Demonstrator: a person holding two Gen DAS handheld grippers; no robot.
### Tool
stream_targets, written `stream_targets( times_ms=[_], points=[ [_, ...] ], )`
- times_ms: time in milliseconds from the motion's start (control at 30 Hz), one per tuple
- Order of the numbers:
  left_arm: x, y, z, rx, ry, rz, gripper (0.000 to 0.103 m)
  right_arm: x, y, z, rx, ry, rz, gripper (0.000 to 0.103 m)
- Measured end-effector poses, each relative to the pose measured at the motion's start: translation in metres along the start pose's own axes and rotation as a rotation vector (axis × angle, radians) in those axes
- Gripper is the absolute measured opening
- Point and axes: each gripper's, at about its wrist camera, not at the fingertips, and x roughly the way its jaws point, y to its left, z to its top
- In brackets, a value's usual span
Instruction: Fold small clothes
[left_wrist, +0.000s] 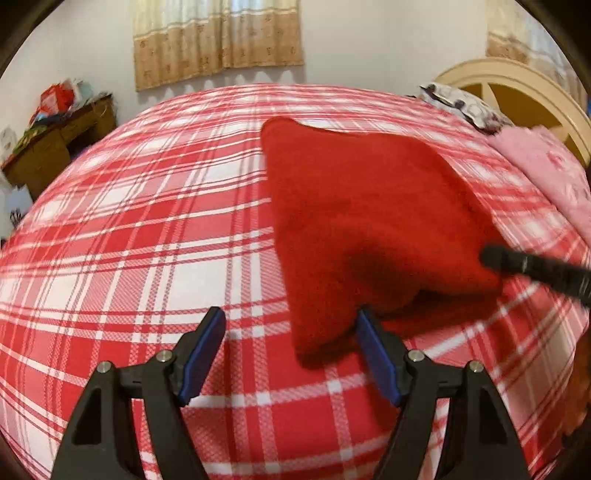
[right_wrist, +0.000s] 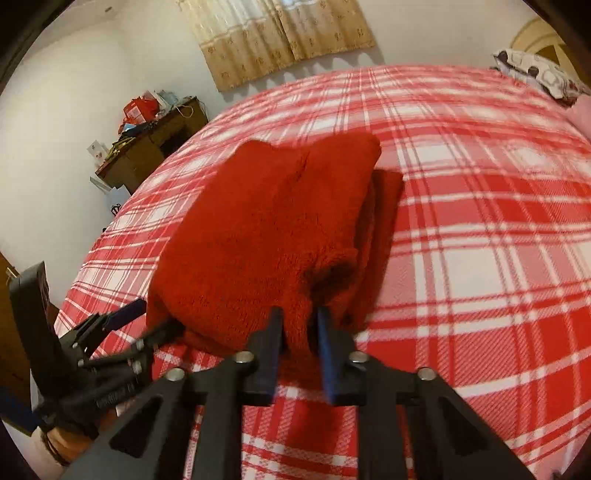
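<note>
Right gripper (right_wrist: 299, 328): fingers drawn close together and clamped on the near edge of the red garment (right_wrist: 273, 229), which rises from the grip toward 12 o'clock in the right wrist view. Left gripper (left_wrist: 291, 347): fingers spread wide and holding nothing; its right finger touches or sits just beside the garment's near corner, with the garment extending toward 1 o'clock in the left wrist view. The garment lies on the plaid bed (left_wrist: 129, 229) as a compact, layered bundle; a second layer shows beneath its right edge in the right wrist view, so at least one fold appears done. Judged progress: late in folding this piece, with the gripped edge yet to be laid down or squared. No other small clothes awaiting folding can be identified. A pink blanket (left_wrist: 546, 166) and pillow (left_wrist: 461, 103) lie at 2 o'clock; a cluttered bench (right_wrist: 155, 147) stands beyond the bed at 10 o'clock.
</note>
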Motion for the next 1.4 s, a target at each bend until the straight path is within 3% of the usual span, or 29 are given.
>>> stream_targets(
  times_ms=[33, 67, 100, 233, 333, 433, 500, 533, 633, 667, 800, 933, 1000, 1100, 1233, 1300, 1367, 1400],
  points=[
    [-0.003, 0.009, -0.002, -0.02, -0.001, -0.02, 0.058, 0.0, -0.003, -0.001, 0.013, 0.003, 0.005, 0.012],
    [-0.003, 0.015, -0.002, -0.036, 0.006, -0.064, 0.036, -0.001, -0.005, -0.003, 0.027, 0.006, 0.009, 0.011],
    [-0.003, 0.021, -0.003, -0.058, 0.017, -0.151, 0.023, -0.001, -0.01, -0.006, 0.043, 0.01, 0.011, 0.011],
    [-0.009, 0.03, -0.012, -0.053, 0.017, -0.189, 0.023, 0.002, -0.03, -0.02, 0.119, 0.022, 0.057, 0.011],
    [-0.013, 0.031, -0.021, -0.027, 0.034, -0.175, 0.033, 0.001, -0.034, -0.018, 0.131, 0.04, 0.077, 0.018],
    [-0.02, 0.039, -0.022, -0.029, 0.045, -0.169, 0.041, -0.008, -0.032, -0.012, 0.099, 0.063, 0.079, 0.032],
    [-0.028, 0.051, -0.017, -0.061, 0.049, -0.197, 0.061, -0.021, -0.035, -0.003, 0.111, 0.035, 0.113, 0.034],
    [-0.031, 0.058, -0.01, -0.086, 0.038, -0.216, 0.065, -0.027, -0.037, 0.003, 0.123, 0.004, 0.125, 0.04],
    [-0.037, 0.071, 0.017, -0.139, -0.019, -0.258, 0.067, -0.037, -0.045, 0.029, 0.172, -0.102, 0.125, 0.081],
    [-0.035, 0.072, 0.027, -0.144, -0.035, -0.261, 0.067, -0.033, -0.048, 0.038, 0.182, -0.124, 0.123, 0.083],
    [-0.003, 0.055, 0.07, -0.094, -0.032, -0.254, 0.067, 0.009, -0.057, 0.062, 0.22, -0.077, 0.102, 0.083],
    [0.045, 0.035, 0.095, -0.107, 0.026, -0.279, 0.067, 0.043, -0.055, 0.059, 0.219, -0.052, 0.033, 0.083],
    [0.066, 0.027, 0.095, -0.131, 0.054, -0.268, 0.068, 0.052, -0.055, 0.053, 0.224, -0.055, 0.055, 0.083],
    [0.08, 0.025, 0.088, -0.151, 0.073, -0.24, 0.075, 0.056, -0.042, 0.05, 0.137, -0.071, -0.001, 0.083],
    [0.084, 0.041, 0.08, -0.239, 0.084, -0.313, 0.077, 0.063, -0.035, 0.055, 0.094, -0.064, -0.032, 0.083],
    [0.081, 0.036, 0.079, -0.209, 0.069, -0.297, 0.077, 0.065, -0.032, 0.056, 0.081, -0.065, -0.043, 0.079],
    [0.079, 0.031, 0.078, -0.19, 0.056, -0.279, 0.077, 0.067, -0.028, 0.058, 0.072, -0.064, -0.025, 0.06],
    [0.079, 0.03, 0.079, -0.187, 0.054, -0.275, 0.077, 0.067, -0.027, 0.057, 0.071, -0.063, -0.013, 0.055]
  ],
)
